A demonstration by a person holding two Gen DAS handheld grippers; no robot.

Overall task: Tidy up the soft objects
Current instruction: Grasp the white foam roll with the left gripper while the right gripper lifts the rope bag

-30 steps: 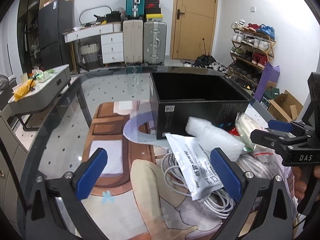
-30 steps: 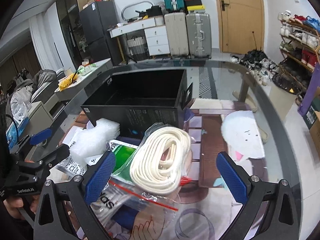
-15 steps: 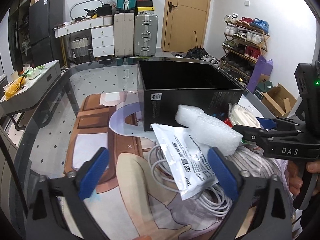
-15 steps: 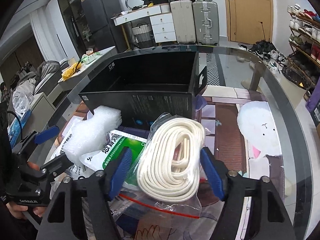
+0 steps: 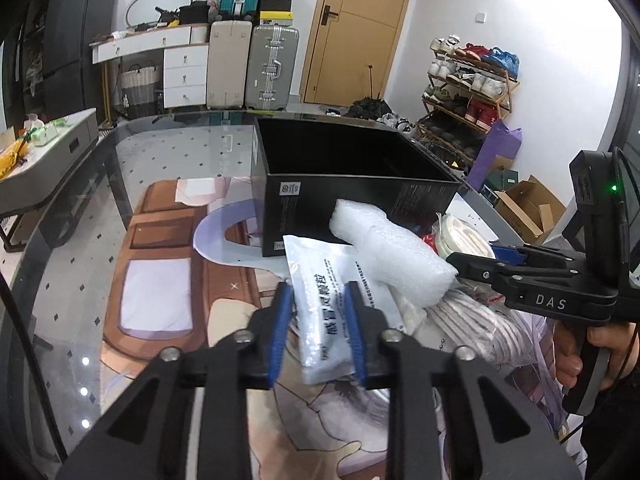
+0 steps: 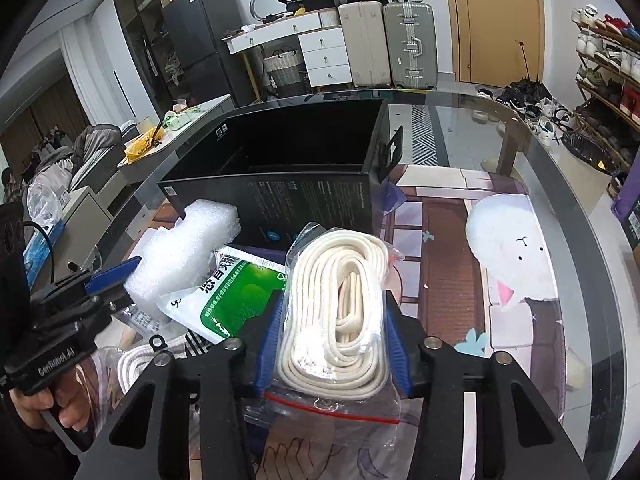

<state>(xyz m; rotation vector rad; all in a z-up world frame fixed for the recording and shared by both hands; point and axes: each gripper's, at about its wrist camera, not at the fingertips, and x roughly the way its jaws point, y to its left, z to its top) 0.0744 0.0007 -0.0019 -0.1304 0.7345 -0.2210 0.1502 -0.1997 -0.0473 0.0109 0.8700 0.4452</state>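
Observation:
My left gripper (image 5: 318, 330) is shut on a white sachet with printed text (image 5: 326, 304), whose green face also shows in the right wrist view (image 6: 236, 296). A white foam wrap (image 5: 390, 258) lies against it. My right gripper (image 6: 334, 334) is shut on a clear zip bag of coiled cream rope (image 6: 344, 304). An open black box (image 5: 352, 196) stands just behind the pile, and it also shows in the right wrist view (image 6: 288, 192). The right gripper also appears at the right of the left wrist view (image 5: 476, 258).
The glass table (image 5: 160, 160) carries a printed cartoon mat (image 6: 452, 272). More bagged cable and striped cloth (image 5: 480, 328) lie in the pile. Suitcases (image 5: 252, 68), a door and a shoe rack (image 5: 468, 92) stand far behind.
Both grippers have closed from wide open: the left onto the white sachet, the right onto the bag of rope. Both moved slightly forward toward the pile.

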